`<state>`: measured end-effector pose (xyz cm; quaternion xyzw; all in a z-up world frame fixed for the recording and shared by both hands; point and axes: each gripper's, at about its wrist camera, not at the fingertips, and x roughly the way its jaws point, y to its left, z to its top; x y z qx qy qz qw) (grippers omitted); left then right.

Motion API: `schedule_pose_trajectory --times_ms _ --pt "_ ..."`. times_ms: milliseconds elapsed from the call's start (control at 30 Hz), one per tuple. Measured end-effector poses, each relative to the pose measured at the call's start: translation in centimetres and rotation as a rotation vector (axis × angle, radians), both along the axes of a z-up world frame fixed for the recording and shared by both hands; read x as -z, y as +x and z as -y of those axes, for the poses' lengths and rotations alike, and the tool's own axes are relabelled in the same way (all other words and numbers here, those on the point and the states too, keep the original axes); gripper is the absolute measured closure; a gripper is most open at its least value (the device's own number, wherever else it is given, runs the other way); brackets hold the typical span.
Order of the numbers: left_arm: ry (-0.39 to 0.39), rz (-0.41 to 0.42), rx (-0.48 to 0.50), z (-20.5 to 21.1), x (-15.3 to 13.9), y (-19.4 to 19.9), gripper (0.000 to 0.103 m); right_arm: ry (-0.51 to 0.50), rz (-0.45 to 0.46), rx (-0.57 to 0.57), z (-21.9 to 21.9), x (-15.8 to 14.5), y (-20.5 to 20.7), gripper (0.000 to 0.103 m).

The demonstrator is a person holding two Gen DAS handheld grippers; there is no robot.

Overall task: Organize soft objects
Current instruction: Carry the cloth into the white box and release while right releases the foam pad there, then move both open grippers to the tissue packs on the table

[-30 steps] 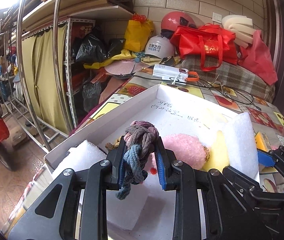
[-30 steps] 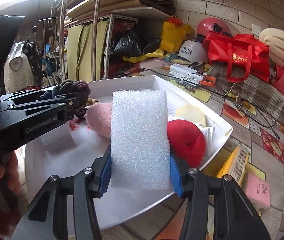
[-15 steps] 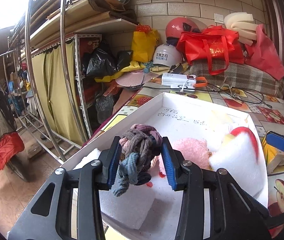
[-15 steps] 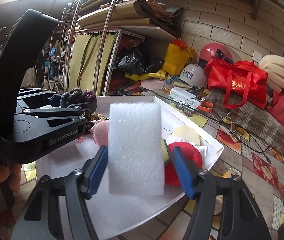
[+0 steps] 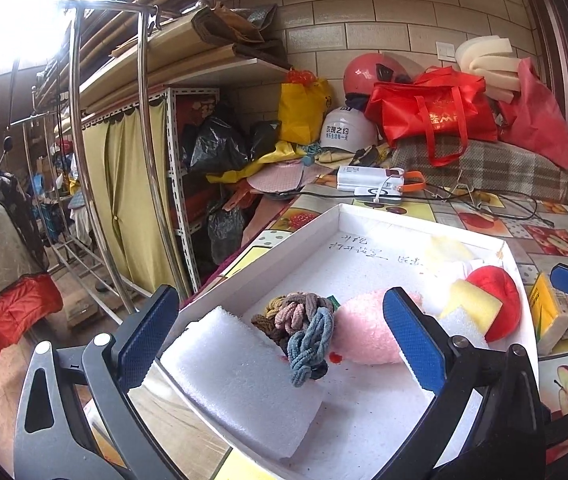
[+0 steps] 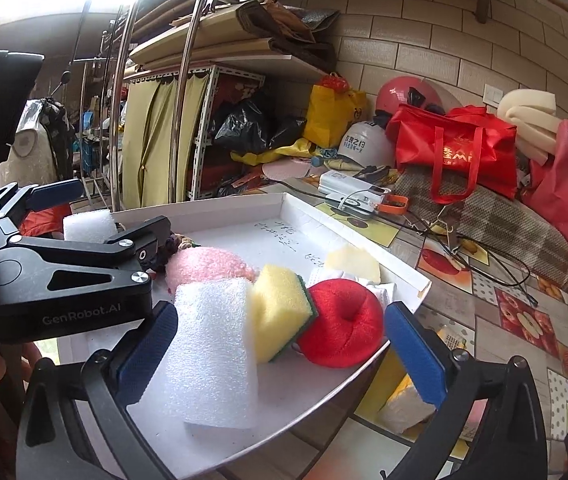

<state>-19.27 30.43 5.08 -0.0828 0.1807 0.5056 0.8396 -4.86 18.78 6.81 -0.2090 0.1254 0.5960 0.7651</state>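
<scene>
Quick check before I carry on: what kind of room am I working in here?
Probably a household storeroom or garage corner. Curtained metal shelving packed with black bags, helmets and a red tote bag piled against a bare brick wall, and a table under a fruit-print cloth.

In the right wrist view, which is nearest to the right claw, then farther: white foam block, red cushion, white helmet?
1. white foam block, just past its left finger.
2. red cushion, right, slightly farther.
3. white helmet, far back.
</scene>
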Motion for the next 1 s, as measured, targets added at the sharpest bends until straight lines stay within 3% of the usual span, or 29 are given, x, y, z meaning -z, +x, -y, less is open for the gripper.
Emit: schedule_pose_trajectory --times_ms 333,533,700,833,900,1000 --pt "0.049 0.038 -0.001 1.2 -0.4 -0.5 0.000 0.096 -0.094 0.135 3.0 -0.6 3.1 0.000" --pt "0.003 0.053 0.135 4.0 -0.4 1.0 0.000 0.071 -0.112 0.272 5.8 -0.4 8.3 0.000" --pt "0.004 0.027 0.273 7.7 -0.5 3.5 0.000 -0.019 -0.262 0.384 7.6 0.8 15.0 0.000" --pt "-0.031 0.016 0.352 9.8 -0.5 5.5 0.000 -0.075 -0.394 0.401 8.2 2.2 17.5 0.000" --pt "-0.038 0.003 0.373 10.5 -0.5 6.5 0.000 -0.101 -0.384 0.375 7.6 2.3 17.1 0.000" --pt "-0.037 -0.017 0.393 11.4 -0.5 7.8 0.000 -0.169 -0.290 0.333 6.1 2.5 15.3 0.001"
